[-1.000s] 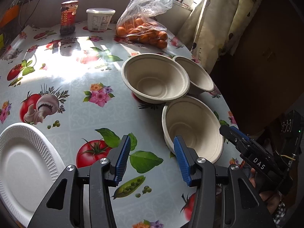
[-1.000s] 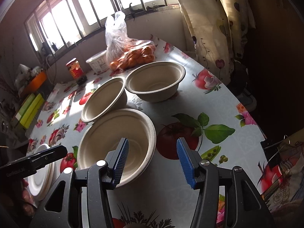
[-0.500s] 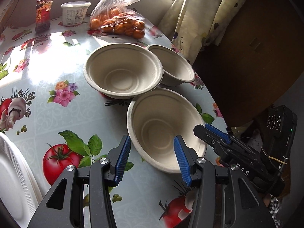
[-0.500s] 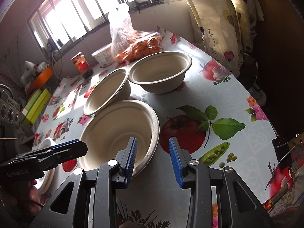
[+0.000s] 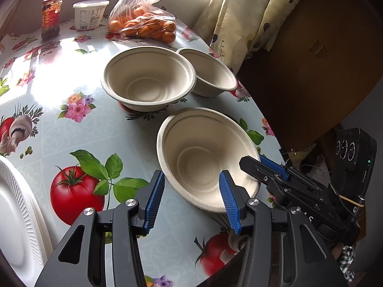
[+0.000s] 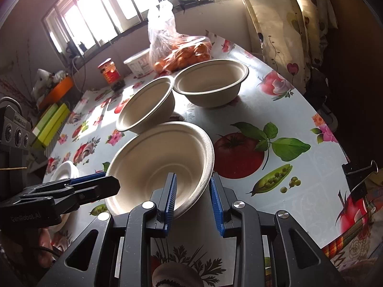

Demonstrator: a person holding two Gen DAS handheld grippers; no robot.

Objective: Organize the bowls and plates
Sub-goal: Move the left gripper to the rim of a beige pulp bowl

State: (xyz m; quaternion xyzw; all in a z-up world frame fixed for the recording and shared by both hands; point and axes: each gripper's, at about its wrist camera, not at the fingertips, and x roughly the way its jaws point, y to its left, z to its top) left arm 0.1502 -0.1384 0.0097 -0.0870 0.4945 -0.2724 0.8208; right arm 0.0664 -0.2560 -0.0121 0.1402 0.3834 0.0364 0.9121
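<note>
A: What surface and room does the figure show?
B: A tabletop [image 5: 59,129] under an oilcloth printed with tomatoes, mushrooms and flowers. Ahead of both tools lie a barred window [image 6: 100,21] and a patterned curtain [image 6: 282,24].

A: Which containers are present, and what do they hold?
B: Three beige paper bowls, all empty. The near bowl [image 6: 162,162] sits directly in front of the right tool [image 6: 192,197]; the middle bowl [image 6: 146,105] and the far bowl [image 6: 210,83] stand beyond it, close together. Farther ahead are a clear bag of oranges [image 5: 143,24], a white tub [image 5: 89,13] and a red-labelled jar [image 5: 50,16]. A white plate [image 5: 16,215] lies to the left of the left tool [image 5: 191,198].

A: What is the state of each tool?
B: The right tool's jaws are closing with the near bowl's rim between them; the inner pad touches the wall, the outer pad is not yet pressed. The left tool is half open, empty, over the tabletop just short of the same bowl.
</note>
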